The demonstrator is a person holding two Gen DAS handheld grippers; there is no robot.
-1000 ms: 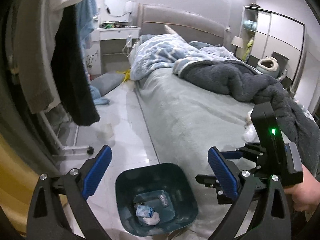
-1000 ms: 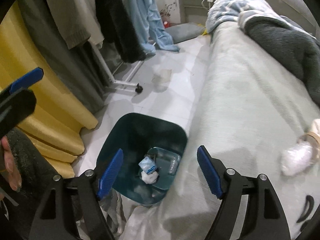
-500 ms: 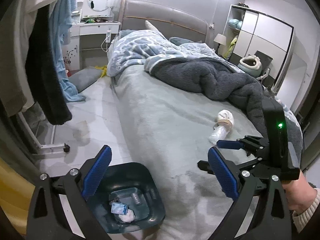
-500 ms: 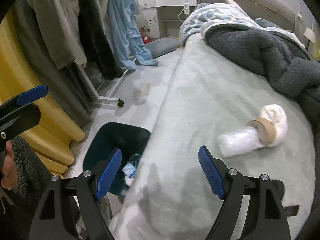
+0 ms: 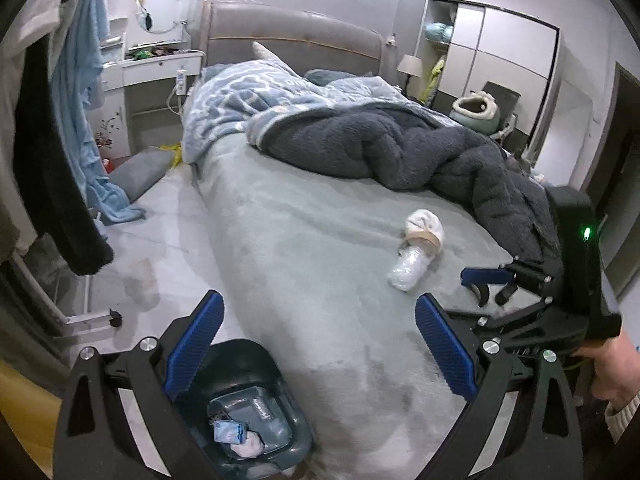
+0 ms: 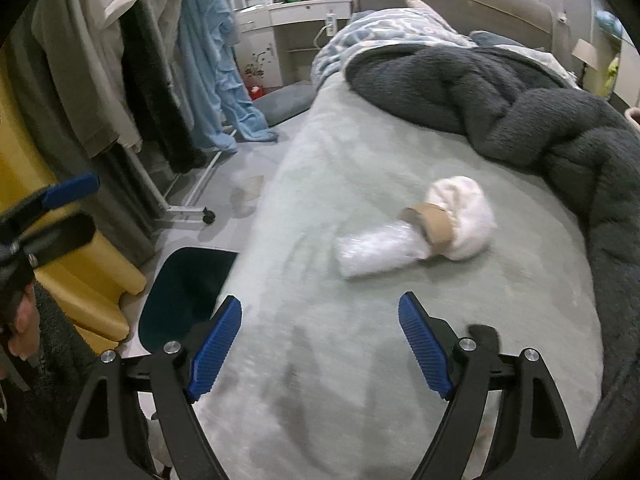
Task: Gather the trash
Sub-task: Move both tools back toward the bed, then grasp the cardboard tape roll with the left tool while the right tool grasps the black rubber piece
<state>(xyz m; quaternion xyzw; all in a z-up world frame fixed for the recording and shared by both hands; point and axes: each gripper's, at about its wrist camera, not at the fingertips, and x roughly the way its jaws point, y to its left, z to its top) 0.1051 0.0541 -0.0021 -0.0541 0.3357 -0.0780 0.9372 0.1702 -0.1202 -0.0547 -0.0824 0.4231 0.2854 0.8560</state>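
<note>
On the grey-green bed sheet [image 6: 340,160] lies a crumpled clear plastic wrap [image 6: 380,250] against a cardboard tube [image 6: 430,224] with a white tissue wad [image 6: 464,216]. My right gripper [image 6: 320,308] is open just short of them, with nothing between its pads. In the left wrist view the same plastic wrap [image 5: 406,270] and tissue wad [image 5: 424,228] lie beyond my open, empty left gripper [image 5: 318,308]. The right gripper [image 5: 492,280] shows there at the right. The dark teal bin [image 5: 248,354] stands on the floor by the bed, holding a blue packet [image 5: 228,432] and other scraps.
A dark fluffy blanket [image 6: 520,100] is piled behind the trash, with a blue patterned quilt [image 5: 248,100] farther back. A rack of hanging clothes [image 6: 120,80] with a wheeled foot [image 6: 206,216] stands left of the bin [image 6: 180,280]. A yellow cushion [image 6: 92,280] is beside it.
Both views have swung from the bin towards the bed. The plastic wrap and tissue tube have come closer to the middle of the right wrist view. Both grippers stay open.
</note>
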